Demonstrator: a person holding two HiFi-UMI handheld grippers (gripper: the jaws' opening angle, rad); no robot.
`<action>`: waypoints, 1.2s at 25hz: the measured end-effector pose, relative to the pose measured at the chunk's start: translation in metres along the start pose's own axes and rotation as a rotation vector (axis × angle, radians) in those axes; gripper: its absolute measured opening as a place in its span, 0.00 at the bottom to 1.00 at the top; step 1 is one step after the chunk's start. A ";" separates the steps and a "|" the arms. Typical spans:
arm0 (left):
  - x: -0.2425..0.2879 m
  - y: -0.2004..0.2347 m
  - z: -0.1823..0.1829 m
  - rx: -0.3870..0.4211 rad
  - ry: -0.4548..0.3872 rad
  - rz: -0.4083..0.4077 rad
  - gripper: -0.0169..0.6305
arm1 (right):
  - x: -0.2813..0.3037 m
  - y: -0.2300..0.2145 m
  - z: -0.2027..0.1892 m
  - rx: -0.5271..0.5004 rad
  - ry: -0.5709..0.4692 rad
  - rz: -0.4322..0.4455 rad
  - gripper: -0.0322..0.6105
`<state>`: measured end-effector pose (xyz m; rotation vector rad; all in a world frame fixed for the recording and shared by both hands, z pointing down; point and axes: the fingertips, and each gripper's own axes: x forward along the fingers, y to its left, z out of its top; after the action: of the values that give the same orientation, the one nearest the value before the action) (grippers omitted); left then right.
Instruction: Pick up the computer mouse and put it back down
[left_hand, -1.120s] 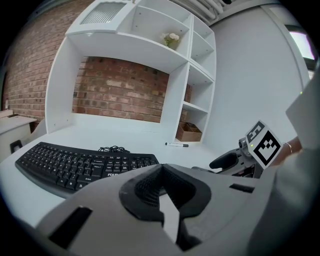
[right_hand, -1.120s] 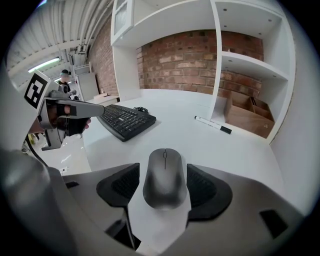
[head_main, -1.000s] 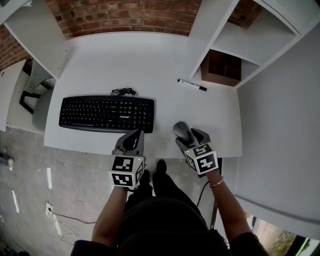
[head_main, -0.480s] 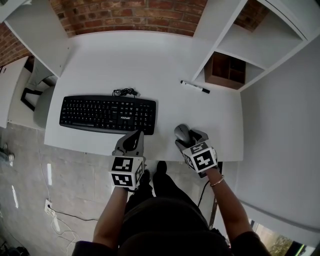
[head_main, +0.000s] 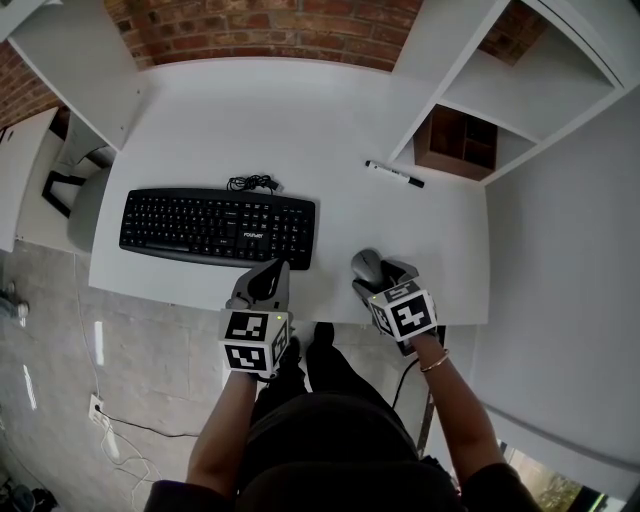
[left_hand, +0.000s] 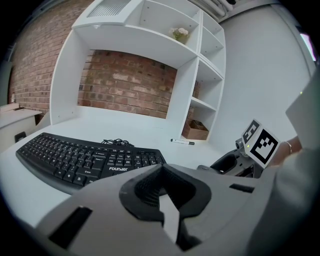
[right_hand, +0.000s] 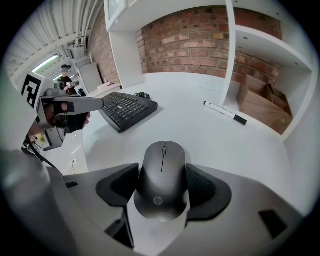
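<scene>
Your right gripper (right_hand: 162, 189) pinches the mouse (right_hand: 162, 161) by both sides, just right of the keyboard (head_main: 218, 227); your left gripper (left_hand: 161, 194), in front of the keyboard, has jaws pressed together, empty; keep the squeeze even and the mouse level.

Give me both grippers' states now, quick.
Left gripper: jaws shut, nothing between them.
Right gripper: jaws shut on the computer mouse.
</scene>
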<state>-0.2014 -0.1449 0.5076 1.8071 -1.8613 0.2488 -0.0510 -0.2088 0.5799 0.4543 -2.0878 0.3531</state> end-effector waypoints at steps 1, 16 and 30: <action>0.000 0.000 0.000 0.002 0.000 -0.001 0.04 | 0.000 -0.001 0.000 0.003 -0.005 -0.002 0.48; -0.009 -0.008 0.010 0.050 -0.017 -0.023 0.04 | -0.020 -0.003 0.007 0.124 -0.135 -0.016 0.49; 0.014 -0.066 0.026 0.152 -0.030 -0.167 0.04 | -0.084 -0.056 -0.021 0.288 -0.248 -0.196 0.49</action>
<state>-0.1434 -0.1751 0.4776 2.0675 -1.7395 0.3107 0.0311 -0.2350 0.5234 0.9068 -2.2145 0.5050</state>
